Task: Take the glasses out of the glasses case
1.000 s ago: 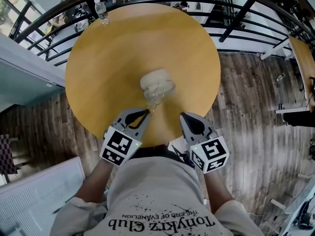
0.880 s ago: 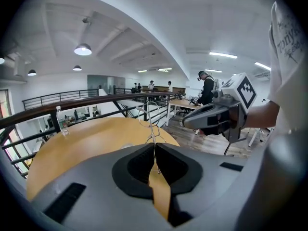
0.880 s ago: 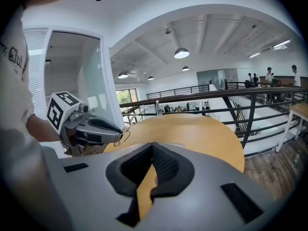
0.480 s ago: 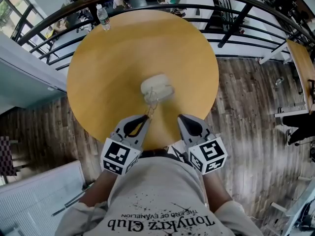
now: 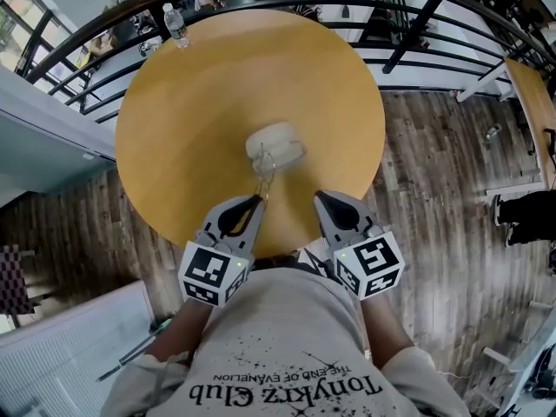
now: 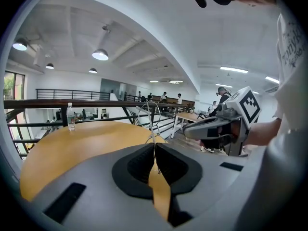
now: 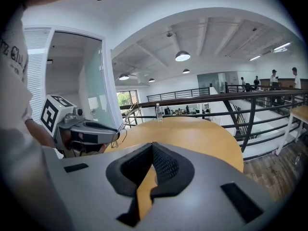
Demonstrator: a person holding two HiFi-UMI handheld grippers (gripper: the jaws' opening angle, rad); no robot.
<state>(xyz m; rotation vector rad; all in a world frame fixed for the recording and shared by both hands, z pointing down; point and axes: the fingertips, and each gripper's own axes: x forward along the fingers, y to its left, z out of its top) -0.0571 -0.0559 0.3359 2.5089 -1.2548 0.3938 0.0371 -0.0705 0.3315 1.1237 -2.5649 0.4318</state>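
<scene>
A white glasses case (image 5: 275, 143) lies open near the middle of the round wooden table (image 5: 200, 102). Thin wire-framed glasses (image 5: 261, 177) hang just in front of the case, out of it. My left gripper (image 5: 253, 201) is shut on them. In the left gripper view the wire frame (image 6: 153, 121) stands up from between the closed jaws of the left gripper (image 6: 155, 146). My right gripper (image 5: 324, 199) hovers over the table's near edge to the right, shut with nothing in it. The right gripper view shows its jaws (image 7: 152, 146) meeting, and the left gripper (image 7: 86, 131) holding the glasses (image 7: 121, 124).
A water bottle (image 5: 176, 23) stands at the table's far left edge, also visible in the right gripper view (image 7: 158, 112). A black railing (image 5: 408, 33) curves round behind the table. Wooden floor (image 5: 452, 198) lies to the right, and another table (image 5: 534, 102) at far right.
Almost nothing has changed. The left gripper still holds the glasses just in front of the case, and both grippers keep nearly the same places near the table's edge.
</scene>
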